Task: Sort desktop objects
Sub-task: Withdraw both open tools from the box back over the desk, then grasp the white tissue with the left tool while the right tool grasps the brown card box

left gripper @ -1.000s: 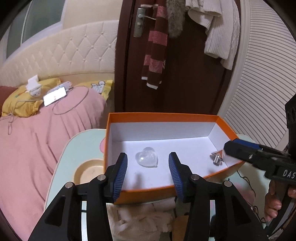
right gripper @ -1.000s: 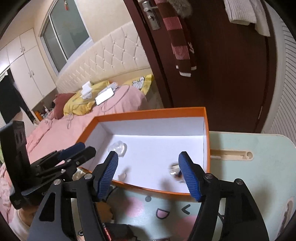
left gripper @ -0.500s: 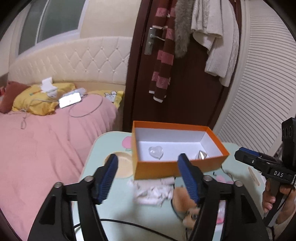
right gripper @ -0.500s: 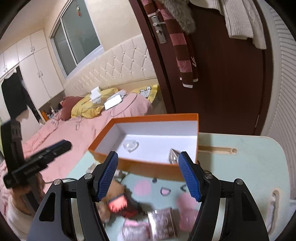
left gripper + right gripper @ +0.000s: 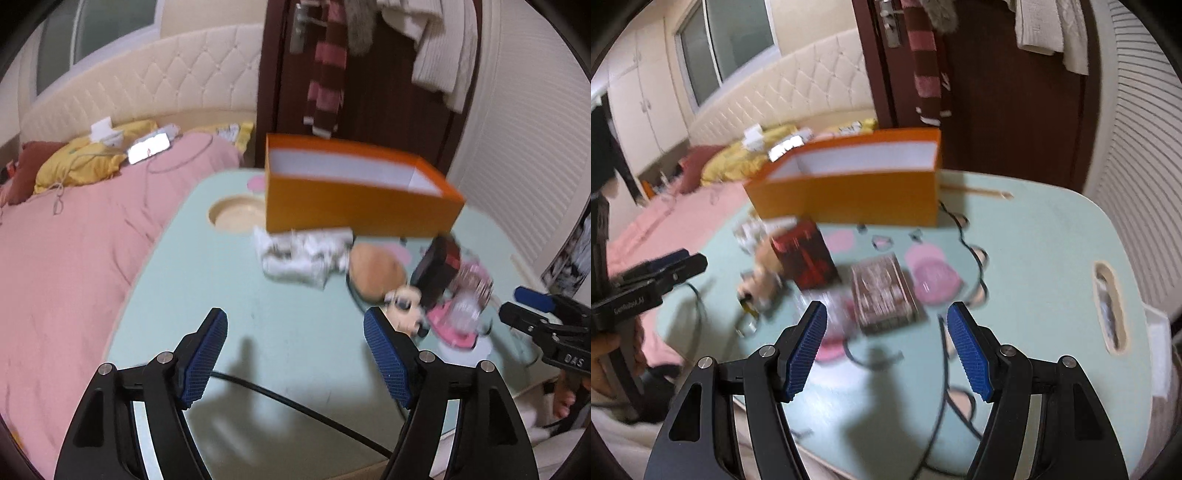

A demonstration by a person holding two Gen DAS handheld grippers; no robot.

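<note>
I held my left gripper (image 5: 295, 338) low over the near edge of the pale green table (image 5: 229, 266), its blue pads spread wide with nothing between them. My right gripper (image 5: 886, 332) hung over the clutter, likewise gaping and empty. Just past its tips lay a patterned brown box (image 5: 884, 295), touching a red and black box (image 5: 805, 256) to its left, with a tan plush toy (image 5: 375, 271) beside that and a crumpled white wrapper (image 5: 301, 254) nearer the left side. Behind them all stood the orange box (image 5: 351, 208), its inside hidden from me. A black cable (image 5: 295, 402) crossed the near tabletop. Beyond were the pink bed (image 5: 74, 236) and a dark door (image 5: 1004, 92) hung with a striped scarf (image 5: 327, 66).
</note>
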